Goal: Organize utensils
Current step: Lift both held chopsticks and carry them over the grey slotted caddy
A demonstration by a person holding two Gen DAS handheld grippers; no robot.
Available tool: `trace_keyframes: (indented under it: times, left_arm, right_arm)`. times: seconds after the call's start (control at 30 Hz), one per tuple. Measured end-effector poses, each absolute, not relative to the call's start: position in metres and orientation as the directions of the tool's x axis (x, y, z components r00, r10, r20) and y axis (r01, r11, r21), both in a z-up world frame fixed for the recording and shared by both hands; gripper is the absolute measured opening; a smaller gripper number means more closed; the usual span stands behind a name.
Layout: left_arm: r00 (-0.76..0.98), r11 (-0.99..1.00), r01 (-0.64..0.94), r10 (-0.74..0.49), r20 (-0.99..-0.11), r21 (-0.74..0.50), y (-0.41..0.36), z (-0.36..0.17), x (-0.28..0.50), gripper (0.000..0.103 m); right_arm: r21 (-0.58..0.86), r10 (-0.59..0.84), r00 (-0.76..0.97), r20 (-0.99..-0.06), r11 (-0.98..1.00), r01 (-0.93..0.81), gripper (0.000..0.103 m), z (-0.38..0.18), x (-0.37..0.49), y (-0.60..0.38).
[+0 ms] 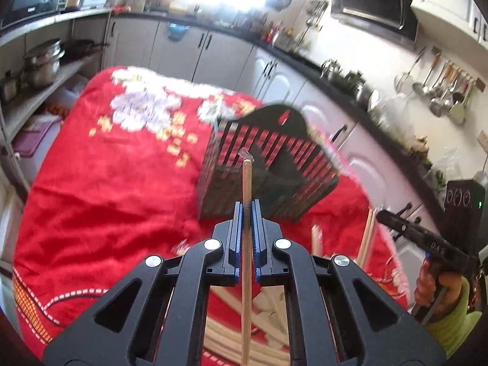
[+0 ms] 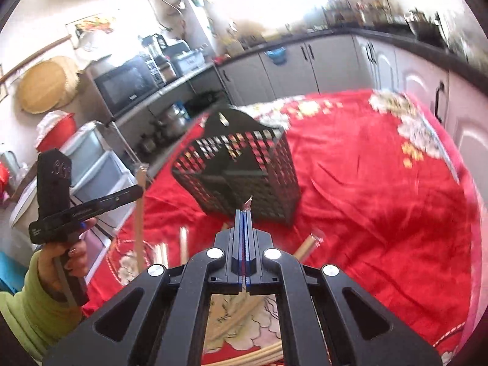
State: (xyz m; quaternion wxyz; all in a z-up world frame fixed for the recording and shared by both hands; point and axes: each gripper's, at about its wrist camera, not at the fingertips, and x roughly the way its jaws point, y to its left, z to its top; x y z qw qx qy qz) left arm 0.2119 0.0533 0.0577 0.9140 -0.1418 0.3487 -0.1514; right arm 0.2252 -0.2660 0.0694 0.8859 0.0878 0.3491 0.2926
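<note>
Your left gripper [image 1: 247, 206] is clenched on a chopstick [image 1: 246, 244] whose long axis runs along the fingers, tip aimed at the black basket [image 1: 268, 164] just ahead on the red-covered desk [image 1: 106, 183]. Your right gripper [image 2: 243, 213] grasps only a thin wrapper end [image 2: 247, 202], basket equally near.

A pale wooden chopstick [image 1: 246, 244], clear-wrapped at its tip, is standing nearly upright. A black lattice utensil basket [image 1: 268, 164] is sitting upright on the red cloth. More wrapped chopsticks [image 1: 268, 314] are lying scattered before it.
</note>
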Motion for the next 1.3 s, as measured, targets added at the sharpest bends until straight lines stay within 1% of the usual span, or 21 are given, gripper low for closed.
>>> trace_keyframes:
  times: [0.27, 0.63, 0.77, 0.87, 1.03, 1.3]
  left_arm:
    - [0.797, 0.905, 0.203, -0.375, -0.474, -0.373, 0.049, 0.107, 0.217, 0.003]
    - [0.929, 0.954, 0.150, -0.226, -0.294, -0.261, 0.032, 0.165, 0.239, 0.003]
    - [0.951, 0.963, 0.125, -0.185, -0.246, -0.238, 0.027, 0.178, 0.253, 0.003]
    - [0.962, 0.971, 0.110, -0.158, -0.224, -0.213, 0.023, 0.182, 0.263, 0.003]
    - [0.972, 0.977, 0.089, -0.127, -0.197, -0.192, 0.018, 0.178, 0.279, 0.003]
    - [0.980, 0.978, 0.080, -0.112, -0.161, -0.195, 0.017, 0.155, 0.297, 0.003]
  right_arm:
    - [0.309, 0.589, 0.647, -0.484, 0.807, -0.504, 0.001, 0.112, 0.219, -0.265]
    - [0.263, 0.593, 0.725, -0.352, 0.805, -0.531, 0.001, 0.170, 0.235, -0.265]
    - [0.249, 0.604, 0.737, -0.303, 0.796, -0.551, 0.001, 0.190, 0.244, -0.256]
    - [0.241, 0.607, 0.747, -0.272, 0.794, -0.558, 0.001, 0.200, 0.255, -0.248]
    - [0.262, 0.614, 0.749, -0.248, 0.787, -0.559, 0.001, 0.209, 0.273, -0.241]
    - [0.317, 0.633, 0.741, -0.223, 0.766, -0.559, 0.001, 0.216, 0.305, -0.233]
